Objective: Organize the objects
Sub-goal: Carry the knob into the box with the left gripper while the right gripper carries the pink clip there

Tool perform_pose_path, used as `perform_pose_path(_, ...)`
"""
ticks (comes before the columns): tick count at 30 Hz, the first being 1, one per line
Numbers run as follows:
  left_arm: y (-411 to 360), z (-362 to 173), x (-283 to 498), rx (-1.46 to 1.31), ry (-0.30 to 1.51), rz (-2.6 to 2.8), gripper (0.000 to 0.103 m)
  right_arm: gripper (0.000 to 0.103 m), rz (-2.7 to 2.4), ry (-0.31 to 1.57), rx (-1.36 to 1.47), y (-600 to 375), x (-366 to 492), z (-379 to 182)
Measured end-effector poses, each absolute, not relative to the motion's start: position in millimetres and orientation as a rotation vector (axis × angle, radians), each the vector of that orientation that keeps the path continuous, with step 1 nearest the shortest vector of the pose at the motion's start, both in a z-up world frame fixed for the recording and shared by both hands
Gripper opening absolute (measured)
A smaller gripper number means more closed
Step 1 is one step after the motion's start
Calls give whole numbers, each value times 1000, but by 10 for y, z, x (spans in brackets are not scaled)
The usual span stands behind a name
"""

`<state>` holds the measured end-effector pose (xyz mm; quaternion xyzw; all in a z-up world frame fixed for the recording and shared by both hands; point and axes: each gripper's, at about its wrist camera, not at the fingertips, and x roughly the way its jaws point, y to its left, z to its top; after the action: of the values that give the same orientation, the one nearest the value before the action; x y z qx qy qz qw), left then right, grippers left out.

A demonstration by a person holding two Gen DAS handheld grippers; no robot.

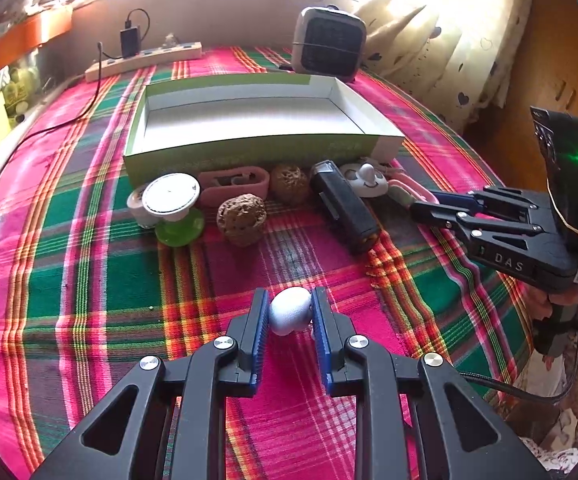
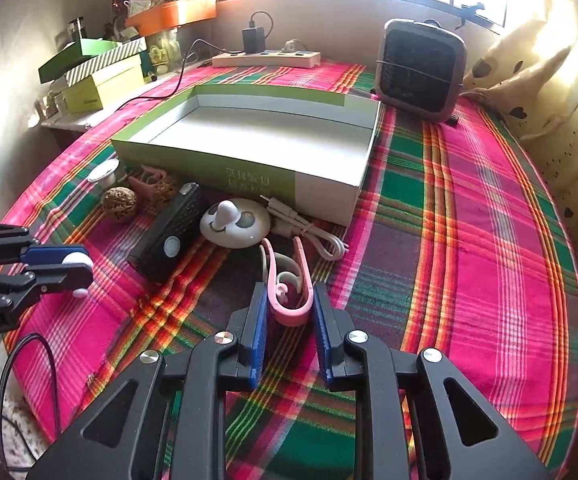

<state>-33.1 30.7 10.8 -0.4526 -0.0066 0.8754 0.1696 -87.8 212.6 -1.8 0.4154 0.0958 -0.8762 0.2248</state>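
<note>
"DAS" readable on right gripper [image 1: 423, 210], clamped on pink clip [image 2: 289, 300] near worktop's front edge. Left gripper [image 1: 290, 312] clamped on white egg-shaped piece [image 1: 290, 311]. Behind: black torch [image 1: 345, 206], green-edged box [image 1: 257, 148].

Left hand-held gripper [image 1: 290, 312] angled downward, jaws clamped on a small piece. Right hand-held gripper [image 2: 290, 306] likewise tilted down, jaws closed.

Home, my own room by look of it. Plaid tablecloth [image 2: 469, 216] over table, heart-print curtain [image 1: 449, 40] at sunny window, power strip [image 2: 267, 58] with charger plugged in, small heater [image 2: 421, 68], stacked shoeboxes [image 2: 97, 72] on side ledge.
</note>
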Motion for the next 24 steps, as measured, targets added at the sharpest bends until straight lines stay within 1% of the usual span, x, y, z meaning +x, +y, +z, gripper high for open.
perform_pose_path(19,249,385,-455,-1193,-15,2530,20,22,-2471,162,1079,2218,-800,252)
perform_pose_path(24,223,469,-558,-1165,-15,2544,20,22,-2485,174,1059,2183,-818,343)
